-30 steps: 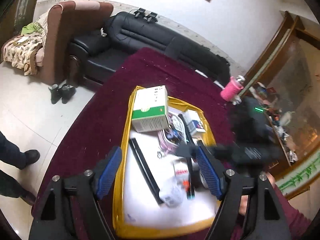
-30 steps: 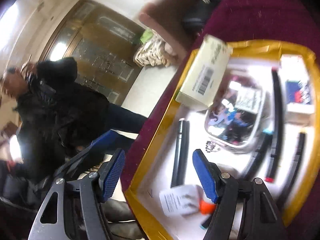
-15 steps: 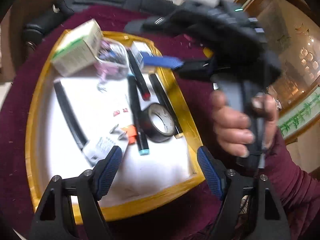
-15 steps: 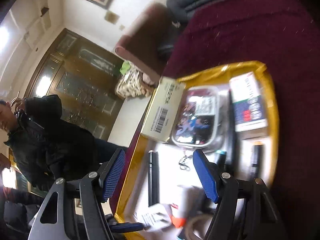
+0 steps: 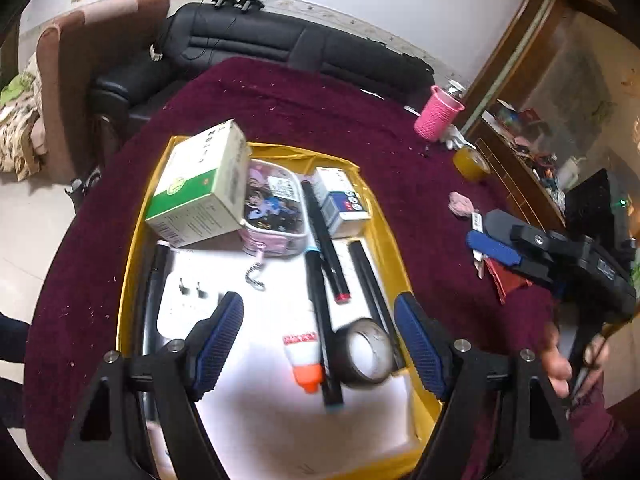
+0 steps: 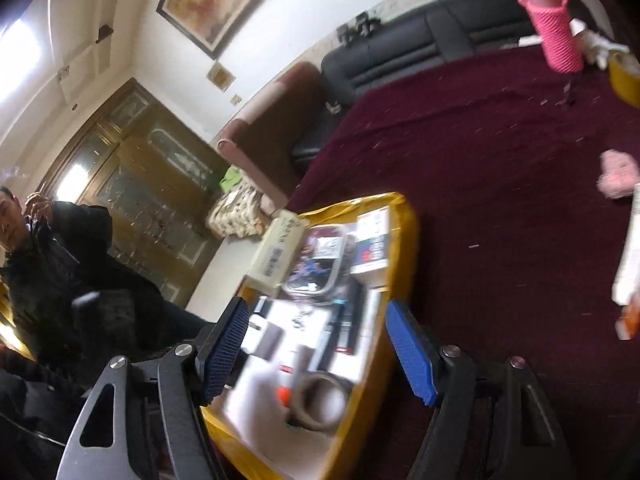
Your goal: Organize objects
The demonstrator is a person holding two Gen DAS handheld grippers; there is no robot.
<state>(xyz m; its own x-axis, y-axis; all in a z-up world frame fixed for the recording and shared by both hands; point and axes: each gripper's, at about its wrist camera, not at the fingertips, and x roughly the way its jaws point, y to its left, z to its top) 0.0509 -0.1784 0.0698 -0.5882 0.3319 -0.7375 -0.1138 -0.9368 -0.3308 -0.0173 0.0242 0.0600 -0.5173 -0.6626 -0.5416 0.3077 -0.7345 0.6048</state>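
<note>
A yellow tray (image 5: 384, 220) (image 6: 404, 240) lined white sits on the maroon table. It holds a green-white box (image 5: 200, 188), a pink pouch (image 5: 272, 208), a blue-white box (image 5: 340, 200), black pens (image 5: 324, 240), a black tape roll (image 5: 366, 354), a small tube with an orange cap (image 5: 304, 358) and a white plug adapter (image 5: 188, 304). My left gripper (image 5: 318, 344) is open and empty over the tray's near end. My right gripper (image 6: 316, 356) is open and empty above the tray's right edge; it shows in the left wrist view (image 5: 496, 248) right of the tray.
On the table right of the tray lie a pink bottle (image 5: 436, 116), a yellow tape roll (image 5: 472, 164), a pink cloth (image 5: 460, 204), a red paper (image 5: 508, 280) and a white tube (image 6: 630, 264). A black sofa (image 5: 280, 52) stands behind. A person (image 6: 60, 272) sits at left.
My left gripper has pulled back and levelled over the tray's near end. My right gripper has moved right, off the tray's middle toward its right edge. Both stay open and empty.
</note>
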